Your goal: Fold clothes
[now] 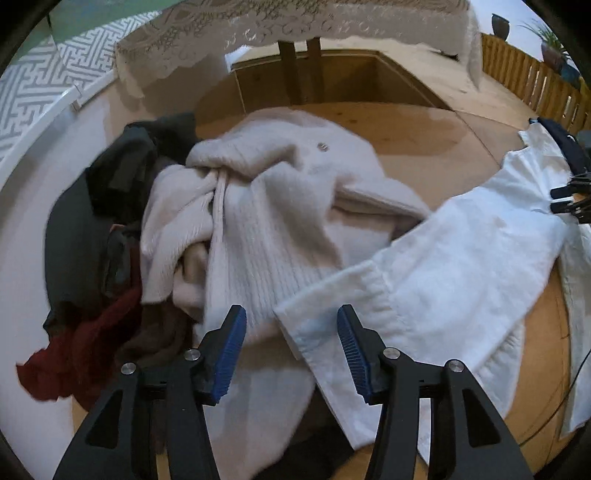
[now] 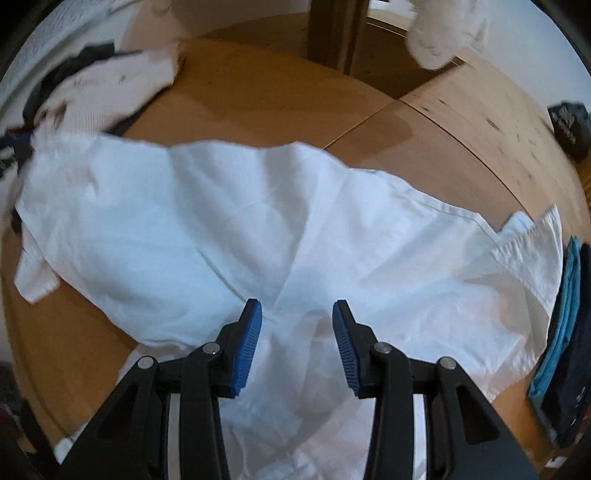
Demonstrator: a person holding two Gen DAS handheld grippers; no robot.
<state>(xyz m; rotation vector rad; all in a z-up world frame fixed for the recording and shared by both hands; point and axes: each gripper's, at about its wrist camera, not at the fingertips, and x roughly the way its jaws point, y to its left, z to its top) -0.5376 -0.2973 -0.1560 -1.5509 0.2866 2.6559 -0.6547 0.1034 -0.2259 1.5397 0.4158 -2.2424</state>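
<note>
Wooden boards make up the table point(image 2: 258, 99), tan and smooth, with a seam running across them beyond the shirt. On it the shirt point(image 2: 229, 221) lies spread flat, a thin white woven cloth creased in soft folds that fan out from its middle. Its long axis runs side to side across the right wrist view, one cuffed sleeve point(image 2: 532, 254) reaching toward the folded stack, the other end toward the pile.

In the left wrist view a sleeve of the shirt point(image 1: 436, 273) runs slantwise, its gathered cuff point(image 1: 332, 328) pointing toward the left gripper and overlapping the sweater. The sweater point(image 1: 273, 221) is cream, ribbed and fuzzy, bunched in a heap with a small button on its upper side. Beside the sweater, on the side away from the shirt, lie a dark grey garment point(image 1: 81, 229) and a dark red one point(image 1: 74, 354), both crumpled.

The left gripper point(image 1: 291, 343) hangs just over the cuff, its ribbed blue pads point(image 1: 229, 354) spread wide with nothing between them. The right gripper point(image 2: 297, 343) hovers over the shirt's middle, fingers likewise parted and empty.

At the far end of the shirt from the pile, a folded blue cloth point(image 2: 561, 317) and a navy one point(image 2: 576, 369) lie stacked. A lace cloth point(image 1: 258, 29) hangs behind the sweater.
</note>
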